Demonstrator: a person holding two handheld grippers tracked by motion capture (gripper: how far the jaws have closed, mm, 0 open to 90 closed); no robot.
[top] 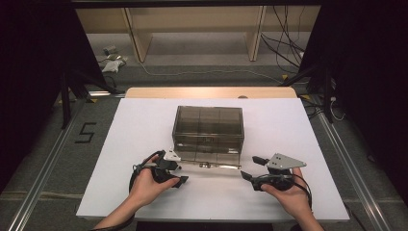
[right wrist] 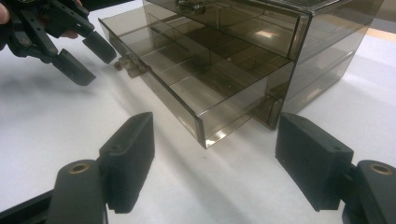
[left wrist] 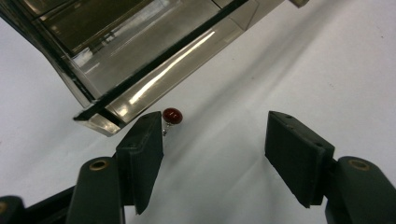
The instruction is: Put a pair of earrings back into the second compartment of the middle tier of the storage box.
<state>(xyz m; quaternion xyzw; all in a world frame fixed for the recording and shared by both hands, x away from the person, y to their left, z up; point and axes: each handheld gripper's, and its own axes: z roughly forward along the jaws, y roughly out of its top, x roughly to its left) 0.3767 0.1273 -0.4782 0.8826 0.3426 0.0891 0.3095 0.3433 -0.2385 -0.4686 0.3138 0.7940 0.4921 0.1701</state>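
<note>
Smoky see-through plastic drawer box (top: 208, 126) sits mid tabletop (top: 139, 130), which is covered w/ a white sheet. Its bottom drawer (right wrist: 187, 93) is pulled out toward the person, empty compartments showing.

Left tool (top: 174, 169) is just in front of the drawer's left front corner, jaws apart w/ nothing between them. In the left gripper view (left wrist: 215, 144) a small dark-red round bead on a metal pin (left wrist: 172, 116) lies on the sheet, right at the drawer's corner and just beside the tip of one jaw; can't tell if they touch. The drawer front hangs over it, so the corner crowds the approach.

Right tool (top: 249, 167) is off the drawer's right front corner, resting low on the sheet, jaws wide apart & empty (right wrist: 215, 163). From the right gripper view the bead shows as a small red dot next to the drawer's clear handle (right wrist: 130, 64), w/ the left tool just beyond it.

Behind the box: wooden tabletop edge, then floor w/ cables.
</note>
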